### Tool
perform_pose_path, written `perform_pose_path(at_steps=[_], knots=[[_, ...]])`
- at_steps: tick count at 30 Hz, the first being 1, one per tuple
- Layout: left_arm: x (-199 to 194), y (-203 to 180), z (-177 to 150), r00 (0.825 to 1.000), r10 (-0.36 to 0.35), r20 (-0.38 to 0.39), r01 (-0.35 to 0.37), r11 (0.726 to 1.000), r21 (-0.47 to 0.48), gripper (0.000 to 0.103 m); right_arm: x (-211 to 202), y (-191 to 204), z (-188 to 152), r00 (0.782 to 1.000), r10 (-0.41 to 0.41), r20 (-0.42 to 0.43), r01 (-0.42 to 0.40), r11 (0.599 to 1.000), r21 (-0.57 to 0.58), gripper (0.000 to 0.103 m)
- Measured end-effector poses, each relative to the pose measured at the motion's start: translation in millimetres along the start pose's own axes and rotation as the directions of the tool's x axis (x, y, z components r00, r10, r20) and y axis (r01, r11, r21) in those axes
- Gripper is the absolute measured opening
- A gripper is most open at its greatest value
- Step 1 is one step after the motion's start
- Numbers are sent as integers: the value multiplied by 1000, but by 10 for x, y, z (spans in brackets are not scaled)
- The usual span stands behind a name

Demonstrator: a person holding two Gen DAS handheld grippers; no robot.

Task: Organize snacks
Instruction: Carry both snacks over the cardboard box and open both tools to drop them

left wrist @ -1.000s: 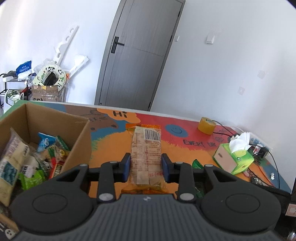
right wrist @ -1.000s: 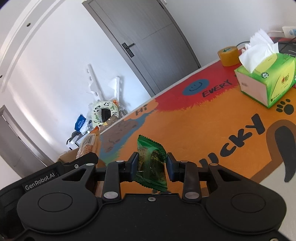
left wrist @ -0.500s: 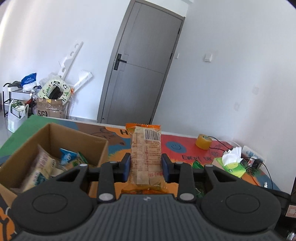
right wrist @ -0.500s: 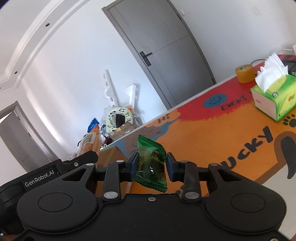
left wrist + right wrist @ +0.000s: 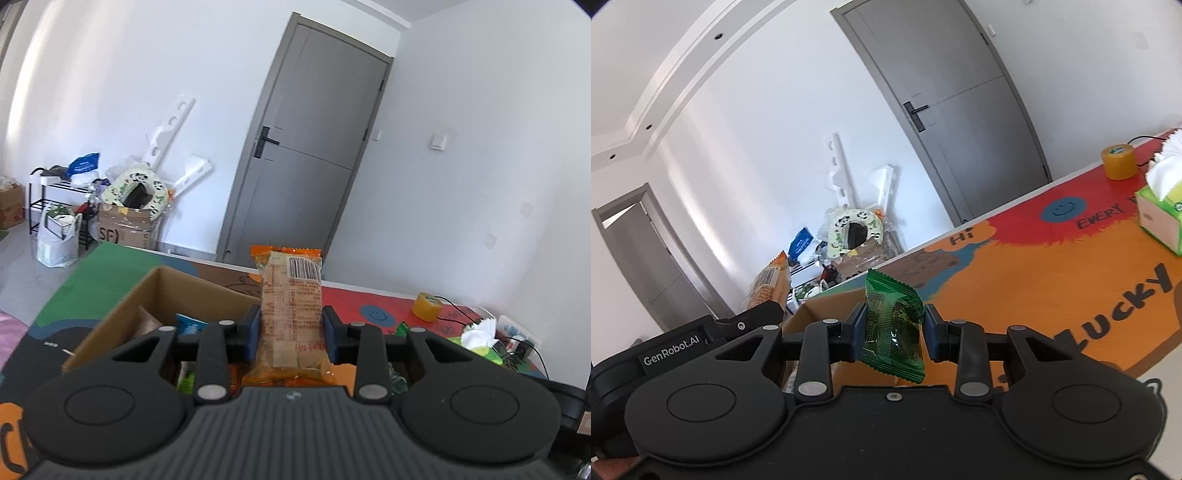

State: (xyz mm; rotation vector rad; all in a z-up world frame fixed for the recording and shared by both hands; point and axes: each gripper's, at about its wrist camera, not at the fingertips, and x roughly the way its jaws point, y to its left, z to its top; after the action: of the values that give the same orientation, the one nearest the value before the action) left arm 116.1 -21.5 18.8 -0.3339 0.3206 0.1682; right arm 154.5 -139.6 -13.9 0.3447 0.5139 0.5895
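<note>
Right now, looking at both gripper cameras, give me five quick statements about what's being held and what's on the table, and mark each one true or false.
1. The left gripper is shut on an orange snack bar. True.
2. The right gripper is open with nothing in it. False: it is shut on a green snack packet.
3. The cardboard box already holds some snack packets. True.
4. The grey door stands wide open. False: it is closed.
5. The roll of tape lies inside the box. False: it sits on the colourful table mat, near the tissue box.
</note>
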Motion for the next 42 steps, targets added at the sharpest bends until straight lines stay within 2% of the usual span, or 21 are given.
perform_pose_path(at_steps=[14, 26, 29, 31, 40, 42], knots=[[-80, 488, 88, 999, 52, -2, -52, 997, -50, 33, 246, 471, -71, 997, 63, -49, -66, 996, -67, 33], [-24, 891, 62, 996, 85, -31, -88, 991, -106, 33, 536, 855, -234, 987, 82, -142, -100, 987, -123, 34], [23, 947, 48, 995, 84, -45, -89, 990, -114, 33, 586, 874, -282, 983, 60, -174, -83, 988, -131, 41], [48, 966, 21, 995, 76, -57, -83, 990, -116, 33, 576, 858, -287, 984, 46, -170, -67, 990, -126, 51], [189, 917, -99, 992, 0, -126, -16, 992, -126, 33, 517, 706, -256, 988, -24, -151, 9, 995, -104, 58], [215, 903, -118, 989, 8, -147, -27, 992, -127, 37, 476, 674, -259, 989, -32, -147, 17, 995, -102, 59]])
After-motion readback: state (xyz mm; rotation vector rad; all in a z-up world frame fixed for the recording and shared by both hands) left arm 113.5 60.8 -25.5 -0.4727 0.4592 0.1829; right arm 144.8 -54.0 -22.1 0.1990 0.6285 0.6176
